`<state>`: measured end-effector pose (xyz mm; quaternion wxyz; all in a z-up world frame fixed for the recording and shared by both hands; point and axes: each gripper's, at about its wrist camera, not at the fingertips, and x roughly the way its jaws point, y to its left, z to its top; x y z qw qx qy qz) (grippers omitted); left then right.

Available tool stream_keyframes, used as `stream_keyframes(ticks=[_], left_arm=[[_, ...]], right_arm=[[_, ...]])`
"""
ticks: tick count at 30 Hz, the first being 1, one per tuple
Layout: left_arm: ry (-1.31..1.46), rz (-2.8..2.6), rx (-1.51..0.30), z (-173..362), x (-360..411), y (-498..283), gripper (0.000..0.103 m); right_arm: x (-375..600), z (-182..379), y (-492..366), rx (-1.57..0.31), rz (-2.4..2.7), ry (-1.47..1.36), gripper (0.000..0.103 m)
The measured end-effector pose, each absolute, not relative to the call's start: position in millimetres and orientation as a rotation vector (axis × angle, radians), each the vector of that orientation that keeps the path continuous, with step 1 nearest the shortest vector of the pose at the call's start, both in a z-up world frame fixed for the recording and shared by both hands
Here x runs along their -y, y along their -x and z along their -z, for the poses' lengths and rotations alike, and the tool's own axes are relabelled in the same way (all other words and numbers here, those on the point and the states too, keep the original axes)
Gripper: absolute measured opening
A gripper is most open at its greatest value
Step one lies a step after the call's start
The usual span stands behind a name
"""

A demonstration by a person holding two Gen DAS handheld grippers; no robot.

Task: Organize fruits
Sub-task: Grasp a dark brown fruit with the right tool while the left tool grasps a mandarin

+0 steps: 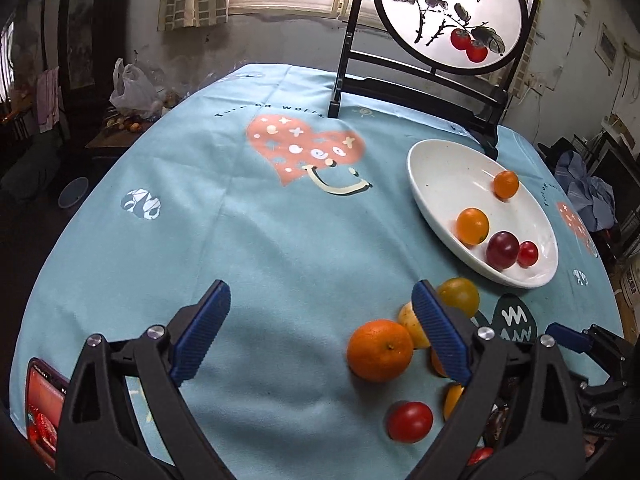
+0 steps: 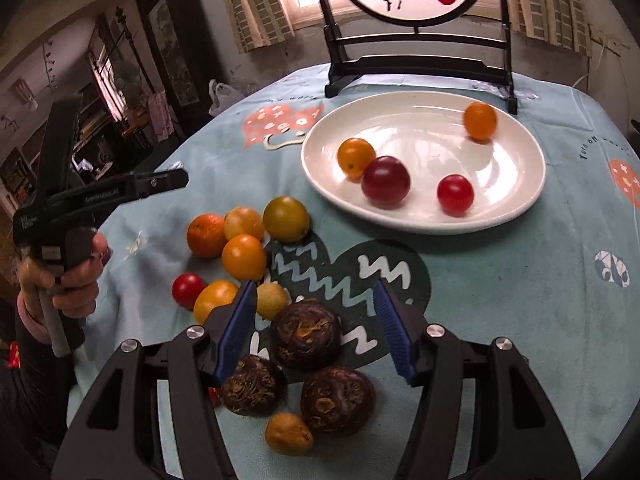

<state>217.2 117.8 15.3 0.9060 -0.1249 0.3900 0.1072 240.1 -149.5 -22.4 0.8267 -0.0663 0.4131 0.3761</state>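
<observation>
Our right gripper [image 2: 314,316] hangs with its blue pads spread wide and nothing between them, low over the near edge of the table, with the uppermost of three dark, rough-skinned water chestnuts [image 2: 305,334] lying in the gap below. Our left gripper [image 1: 320,332] is likewise spread and empty, hovering above bare cloth with a mandarin [image 1: 379,350] just beside its right pad.

We judge that we are between picks: part of the fruit is already gathered and a new piece has to be chosen. The next move, as we read it, calls for lowering the right gripper around that chestnut, closing on its broad flanks and carrying it toward the white plate [image 2: 520,204].

The plate sits beyond the loose pile, in front of a black-framed painted screen [image 2: 412,20]. It holds two orange cherry tomatoes, one dark purple, one red. Still on the blue tablecloth [image 2: 500,280] are a cluster of orange, yellow and greenish tomatoes with the mandarin, a red tomato [image 2: 187,290], two more chestnuts and a small tan fruit [image 2: 289,434], all close together and some touching
</observation>
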Motion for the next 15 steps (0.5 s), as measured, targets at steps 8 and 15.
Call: stream_keyframes(ticks=[8, 15], left_arm=[[0.214, -0.206, -0.8, -17.6, -107.6, -213.8, 0.094], [0.205, -0.193, -0.81, -16.4, -106.1, -213.1, 0.094]], right_arm=[[137.2, 33.6, -235.1, -0.909, -0.792, 0.223, 0.051], [136.5, 46.7, -242.0, -0.933, -0.737, 0.278, 0.051]])
